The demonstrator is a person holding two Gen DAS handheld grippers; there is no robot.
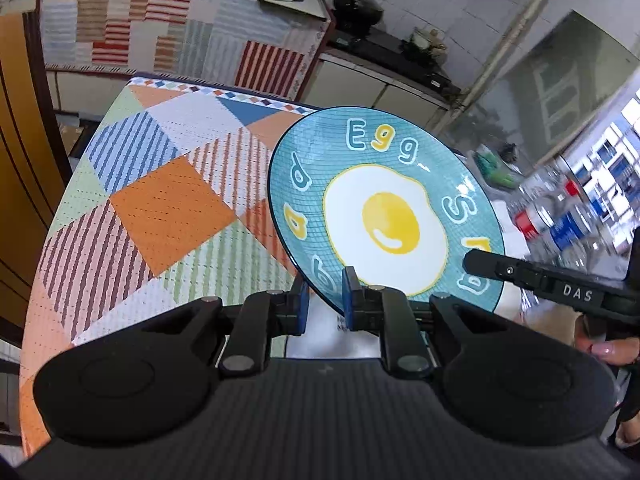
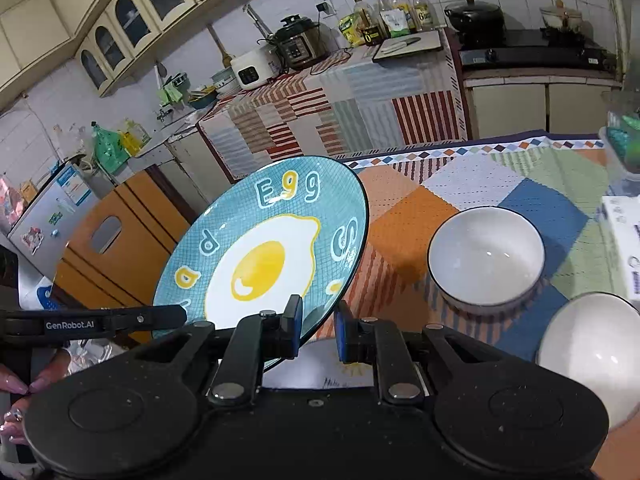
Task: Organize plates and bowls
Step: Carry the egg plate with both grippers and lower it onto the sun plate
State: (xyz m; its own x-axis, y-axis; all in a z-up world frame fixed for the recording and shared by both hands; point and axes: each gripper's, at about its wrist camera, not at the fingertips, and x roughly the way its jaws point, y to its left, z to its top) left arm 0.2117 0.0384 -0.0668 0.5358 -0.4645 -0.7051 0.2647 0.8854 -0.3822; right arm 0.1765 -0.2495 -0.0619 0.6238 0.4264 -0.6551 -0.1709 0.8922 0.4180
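A blue plate with a fried-egg picture (image 1: 384, 216) is held tilted above the patterned tablecloth (image 1: 160, 208). My left gripper (image 1: 325, 300) is shut on its near rim. My right gripper (image 2: 317, 328) is shut on the opposite rim of the same plate (image 2: 264, 256). The right gripper's finger (image 1: 520, 272) shows at the plate's right edge in the left wrist view. Two white bowls stand on the table to the right of the plate, one further back (image 2: 486, 260) and one nearer at the right edge (image 2: 592, 352).
A white sheet (image 2: 320, 372) lies on the table under the grippers. Plastic bottles (image 1: 560, 220) stand at the right. A white box (image 2: 628, 240) and a clear container (image 2: 624, 148) sit at the table's right. A wooden chair (image 2: 116, 248) stands at the left.
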